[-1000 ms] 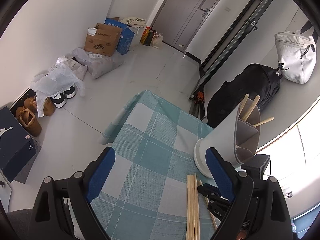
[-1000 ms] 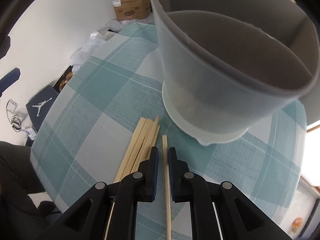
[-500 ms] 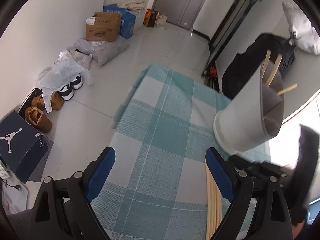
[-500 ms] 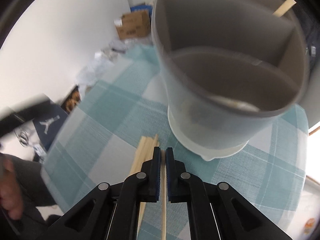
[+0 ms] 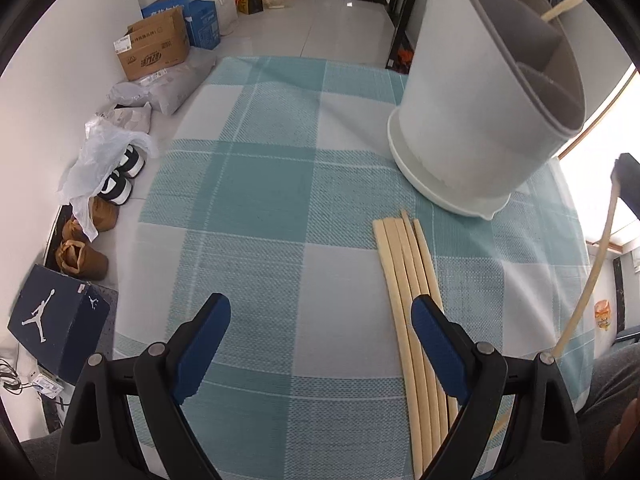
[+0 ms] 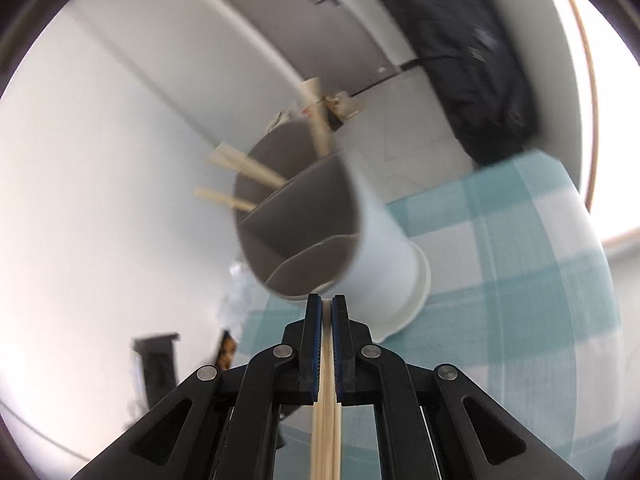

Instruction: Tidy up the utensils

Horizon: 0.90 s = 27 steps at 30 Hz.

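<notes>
A white utensil holder (image 5: 476, 116) with grey dividers stands at the far right of the checked tablecloth (image 5: 260, 200); a few wooden chopsticks stick out of it (image 6: 248, 172). Several loose chopsticks (image 5: 412, 300) lie side by side in front of it. My left gripper (image 5: 320, 320) is open and empty, low over the cloth, its right finger beside the loose chopsticks. My right gripper (image 6: 327, 308) is shut on a chopstick (image 6: 326, 420) and is lifted, tilted, close to the holder's (image 6: 360, 240) rim. The held chopstick also shows in the left wrist view (image 5: 588, 280), in the air at the right.
Left of the table on the floor are shoes (image 5: 120, 180), a dark shoe box (image 5: 56, 320), plastic bags and cardboard boxes (image 5: 156, 52). A black bag (image 6: 472, 60) lies beyond the table. The tablecloth's front edge is close to me.
My right gripper closed on one chopstick, lifted it off the cloth and tilted up toward the holder's rim. My left gripper dropped lower and nearer the loose chopsticks, still open.
</notes>
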Tool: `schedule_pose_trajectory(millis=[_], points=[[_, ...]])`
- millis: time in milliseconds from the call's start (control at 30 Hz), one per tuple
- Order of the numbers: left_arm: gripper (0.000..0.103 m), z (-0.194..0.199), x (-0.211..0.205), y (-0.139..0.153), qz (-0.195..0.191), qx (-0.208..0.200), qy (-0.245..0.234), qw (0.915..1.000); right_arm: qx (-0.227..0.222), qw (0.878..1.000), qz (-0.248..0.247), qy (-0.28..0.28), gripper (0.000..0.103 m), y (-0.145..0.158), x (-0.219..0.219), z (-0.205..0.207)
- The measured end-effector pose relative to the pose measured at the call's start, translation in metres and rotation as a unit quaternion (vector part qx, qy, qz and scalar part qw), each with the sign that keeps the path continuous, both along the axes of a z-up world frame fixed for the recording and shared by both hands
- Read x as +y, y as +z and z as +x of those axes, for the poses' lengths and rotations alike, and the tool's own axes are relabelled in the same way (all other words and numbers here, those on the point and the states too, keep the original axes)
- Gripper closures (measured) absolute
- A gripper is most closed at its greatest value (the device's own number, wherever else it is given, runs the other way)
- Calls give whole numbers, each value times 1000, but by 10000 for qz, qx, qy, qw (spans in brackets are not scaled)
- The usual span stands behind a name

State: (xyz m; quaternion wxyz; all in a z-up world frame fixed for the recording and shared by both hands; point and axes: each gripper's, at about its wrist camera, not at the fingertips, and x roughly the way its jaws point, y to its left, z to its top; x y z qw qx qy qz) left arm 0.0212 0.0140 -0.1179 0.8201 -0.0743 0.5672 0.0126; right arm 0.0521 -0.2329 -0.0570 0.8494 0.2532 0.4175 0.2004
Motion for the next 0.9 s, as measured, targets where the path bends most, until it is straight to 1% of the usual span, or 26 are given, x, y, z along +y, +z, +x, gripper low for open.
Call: schedule_pose_trajectory(millis=[33,67,100,133,167,200,333,433,633,667,833,900], points=[[14,1,-1,-3,47,65,4,10000,35,9999,96,-48,99,-1,-10,-2],[14,1,-2,-6,137,136,18,9998,55,9999,126,-69,99,-6,-2,0],[14,1,-2,-8,201,177,33,9996,82,9998,172,-112,99,-6,-9,-2],[14,0,-2,-7,217,108,59,9997,98,9997,200,-114,99,-8,-8,-3],[13,0,-2,-7,255,128,74,9996,117,9996,226,-100,99,-8,-14,-5],[14,2,-4,-7,255,134,87,9995,113,9996,219,-98,99,-11,-8,-7],[14,2,1,-8,236,149,195,9994,30,9997,232,-23,99,-11,-14,-8],[13,5,-2,-9,305,190,211,9991,-65,9997,216,45,99,-11,-15,-11],[14,19,-12,-9,534,253,178,9981,-200,9995,214,93,99,-5,-19,-13],[13,22,-14,-11,664,354,174,9970,-225,9995,207,93,99,-4,-20,-14],[12,24,-14,-11,849,335,86,9958,-322,9992,185,161,99,0,-19,-17],[14,25,-15,-10,890,298,19,9956,-322,9991,175,196,99,-1,-18,-16]])
